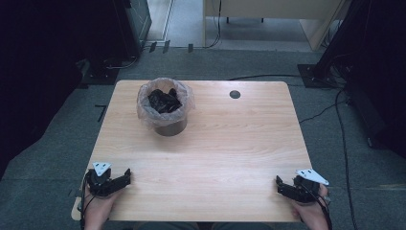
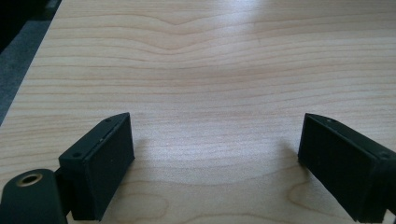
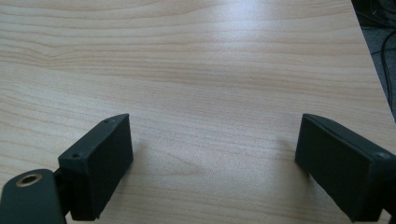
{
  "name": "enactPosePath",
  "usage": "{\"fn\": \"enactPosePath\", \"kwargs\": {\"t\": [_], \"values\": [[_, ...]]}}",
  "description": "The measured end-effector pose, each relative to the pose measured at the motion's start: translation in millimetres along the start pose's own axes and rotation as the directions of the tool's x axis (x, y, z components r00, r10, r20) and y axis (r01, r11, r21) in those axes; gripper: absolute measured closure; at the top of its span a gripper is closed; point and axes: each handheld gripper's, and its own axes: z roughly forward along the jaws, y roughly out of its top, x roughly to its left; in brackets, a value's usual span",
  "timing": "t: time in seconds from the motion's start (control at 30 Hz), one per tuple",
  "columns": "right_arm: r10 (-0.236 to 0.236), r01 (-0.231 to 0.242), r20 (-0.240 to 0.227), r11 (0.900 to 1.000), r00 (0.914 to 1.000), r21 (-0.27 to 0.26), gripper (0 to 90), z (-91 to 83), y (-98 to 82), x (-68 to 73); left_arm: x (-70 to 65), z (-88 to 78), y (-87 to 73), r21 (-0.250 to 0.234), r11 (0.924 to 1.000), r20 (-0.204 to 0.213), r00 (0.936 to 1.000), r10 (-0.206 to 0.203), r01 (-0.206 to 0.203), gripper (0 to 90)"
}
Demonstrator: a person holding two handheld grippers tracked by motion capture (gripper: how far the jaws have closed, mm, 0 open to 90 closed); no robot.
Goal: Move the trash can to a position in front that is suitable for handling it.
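Nearest the high view's camera, the left tool (image 1: pixel 128 174) and right tool (image 1: pixel 278 183) rest at the near corners of the tabletop (image 1: pixel 220 143), each held by a hand entering from the bottom edge. Both point inward and slightly forward, toward the middle. Their jaws stand spread and released, with nothing between them. This mirrored placement reads as a neutral rest posture, well apart from the work item. That item, a small bin (image 1: pixel 165 108) lined with a clear plastic bag (image 1: pixel 143 112), stands upright toward the far left of the tabletop, its long axis vertical and its mouth facing up. Dark crumpled material (image 1: pixel 164 100) lies inside; what it is cannot be told. The bag's rim is folded out over the bin's lip, presumably to keep the liner in place. A round cable hole (image 1: pixel 234 94) sits far right of the bin.

Left gripper view: the left tool (image 2: pixel 215 140) has its two black jaws wide apart over bare wood grain, gripping nothing.

Right gripper view: the right tool (image 3: pixel 212 140) shows the same, jaws released over bare tabletop, the table edge at upper right.
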Motion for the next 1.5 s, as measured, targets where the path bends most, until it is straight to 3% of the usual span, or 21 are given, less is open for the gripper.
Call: {"fn": "enactPosePath", "kwargs": {"t": [0.1, 0.13, 0.2, 0.27, 0.4, 0.53, 0.67, 0.7, 0.8, 0.97, 1.1, 1.2, 1.33, 1.43, 1.5], "values": [[0.001, -0.001, 0.001, 1.000, 1.0000, -0.001, 11.2, 0.0, 0.0, 0.0, -0.3, -0.1, 0.7, -0.004, 1.0000, 0.000, 1.0000, 0.003, -0.003, 14.2], [0.000, 0.000, 0.002, 1.000, 1.0000, -0.001, 11.7, -0.2, 0.1, 0.0, -0.6, -0.7, 3.4, -0.003, 0.9998, -0.007, 0.9998, -0.018, 0.018, 17.6], [0.005, -0.005, 0.011, 1.000, 0.9999, -0.012, 16.3, -0.8, 0.0, 0.5, -0.4, -1.7, 8.8, -0.007, 0.9992, 0.029, 0.9988, -0.040, 0.040, 24.1], [0.004, -0.003, 0.011, 1.000, 0.9999, -0.016, 17.8, -1.0, -0.1, 0.9, -1.1, -2.3, 12.5, -0.023, 0.9984, 0.037, 0.9980, -0.051, 0.052, 26.1], [-0.024, 0.028, 0.063, 0.998, 0.9977, -0.058, 33.1, -4.6, -0.8, 6.1, -4.6, -6.2, 34.1, -0.102, 0.9911, 0.086, 0.9933, -0.077, 0.086, 33.3], [-0.037, 0.042, 0.049, 0.995, 0.9981, -0.095, 38.0, -9.0, 2.6, 12.5, -13.2, -2.7, 58.8, -0.151, 0.9841, 0.127, 0.9891, -0.075, 0.094, 40.0], [-0.045, 0.048, 0.029, 0.993, 0.9986, -0.111, 38.4, -8.8, 8.6, 21.5, -22.3, 3.0, 77.1, -0.178, 0.9781, 0.134, 0.9874, -0.084, 0.107, 47.8], [-0.051, 0.051, 0.004, 0.990, 0.9987, -0.128, 38.4, -7.4, 15.3, 28.4, -25.4, 6.2, 86.1, -0.198, 0.9723, 0.140, 0.9854, -0.097, 0.124, 49.5], [-0.056, 0.054, -0.010, 0.986, 0.9984, -0.155, 38.5, -4.0, 26.1, 39.7, -28.9, 13.1, 98.1, -0.205, 0.9672, 0.157, 0.9803, -0.119, 0.150, 50.1], [-0.085, 0.081, -0.016, 0.981, 0.9962, -0.176, 38.4, 6.5, 44.7, 62.4, -36.1, 27.7, 116.7, -0.204, 0.9646, 0.165, 0.9770, -0.135, 0.168, 52.3], [-0.096, 0.085, -0.046, 0.978, 0.9943, -0.189, 38.4, 16.4, 62.0, 82.9, -38.0, 40.8, 126.3, -0.207, 0.9628, 0.150, 0.9781, -0.145, 0.174, 61.1], [-0.090, 0.080, -0.037, 0.975, 0.9953, -0.206, 38.1, 25.9, 76.6, 98.8, -38.6, 50.7, 131.9, -0.199, 0.9619, 0.161, 0.9744, -0.156, 0.187, 65.9], [-0.074, 0.055, -0.063, 0.964, 0.9952, -0.259, 38.8, 42.2, 95.7, 117.8, -40.0, 59.5, 136.8, -0.207, 0.9561, 0.178, 0.9690, -0.171, 0.207, 71.1], [-0.107, 0.080, -0.080, 0.955, 0.9910, -0.285, 41.1, 55.9, 107.0, 132.3, -39.7, 65.4, 140.1, -0.203, 0.9577, 0.172, 0.9703, -0.170, 0.204, 77.2], [-0.135, 0.103, -0.082, 0.944, 0.9875, -0.313, 46.5, 62.3, 115.0, 141.5, -39.2, 69.3, 142.1, -0.199, 0.9589, 0.171, 0.9705, -0.170, 0.203, 80.2]]}}
